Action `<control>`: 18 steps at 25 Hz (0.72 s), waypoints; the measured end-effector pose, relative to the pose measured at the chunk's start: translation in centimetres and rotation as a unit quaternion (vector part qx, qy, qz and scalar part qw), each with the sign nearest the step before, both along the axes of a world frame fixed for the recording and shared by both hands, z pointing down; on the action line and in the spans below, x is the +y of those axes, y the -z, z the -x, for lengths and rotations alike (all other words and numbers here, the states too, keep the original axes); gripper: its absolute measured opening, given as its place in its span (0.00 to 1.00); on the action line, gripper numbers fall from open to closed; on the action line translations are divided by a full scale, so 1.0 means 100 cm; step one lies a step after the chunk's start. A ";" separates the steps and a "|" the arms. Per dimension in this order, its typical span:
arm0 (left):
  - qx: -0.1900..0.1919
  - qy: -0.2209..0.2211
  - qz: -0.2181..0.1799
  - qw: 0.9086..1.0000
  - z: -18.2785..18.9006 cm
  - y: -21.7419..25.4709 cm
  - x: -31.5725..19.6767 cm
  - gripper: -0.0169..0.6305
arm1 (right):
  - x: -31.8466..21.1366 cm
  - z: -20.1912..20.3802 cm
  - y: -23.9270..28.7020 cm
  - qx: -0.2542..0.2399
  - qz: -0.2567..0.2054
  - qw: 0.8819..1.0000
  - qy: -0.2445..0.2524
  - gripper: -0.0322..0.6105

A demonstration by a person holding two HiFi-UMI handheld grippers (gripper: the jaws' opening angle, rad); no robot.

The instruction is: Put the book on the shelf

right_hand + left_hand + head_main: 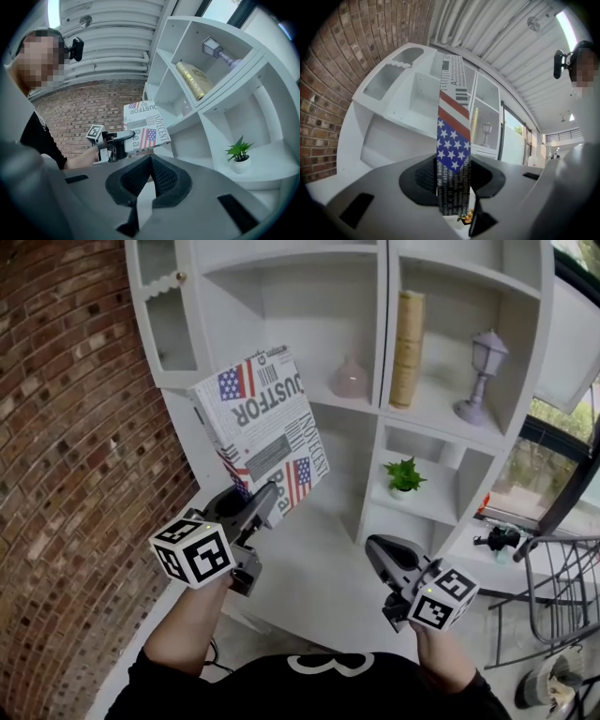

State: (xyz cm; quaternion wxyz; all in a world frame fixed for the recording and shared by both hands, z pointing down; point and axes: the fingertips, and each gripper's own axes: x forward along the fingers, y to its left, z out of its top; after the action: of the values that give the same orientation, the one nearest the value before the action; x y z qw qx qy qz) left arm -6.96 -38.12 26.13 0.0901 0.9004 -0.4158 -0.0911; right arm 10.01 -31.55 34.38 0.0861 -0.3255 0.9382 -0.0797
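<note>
The book (262, 423), its cover printed with newspaper text and American flags, is held up tilted in front of the white shelf unit (382, 381), near the upper left compartment. My left gripper (267, 498) is shut on its lower edge. In the left gripper view the book (453, 140) stands edge-on between the pads of that gripper (453, 187). My right gripper (375, 549) hangs lower right, shut and holding nothing. In the right gripper view its jaws (150, 164) meet, and beyond them the book (145, 124) and the left gripper (117, 140) show.
The shelf holds a pink vase (349, 379), an upright gold book (409, 348), a lilac lantern (480, 371) and a small potted plant (403, 474). A brick wall (56, 474) runs along the left. A metal chair frame (553, 596) stands at the right.
</note>
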 end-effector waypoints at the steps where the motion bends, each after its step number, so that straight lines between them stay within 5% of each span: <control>1: -0.002 0.000 -0.005 1.000 0.002 0.005 -0.004 0.26 | -0.001 0.003 0.003 0.001 -0.003 1.000 -0.001 0.06; 18: -0.025 -0.001 -0.055 0.998 0.024 0.082 -0.086 0.26 | -0.036 0.028 0.055 0.011 -0.043 0.998 -0.048 0.06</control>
State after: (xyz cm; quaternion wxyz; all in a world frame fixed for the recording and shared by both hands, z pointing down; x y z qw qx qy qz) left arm -9.39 -46.73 17.94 0.0300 0.9064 -0.4113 -0.0912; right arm 7.25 -35.20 28.90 0.0935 -0.3674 0.9248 -0.0312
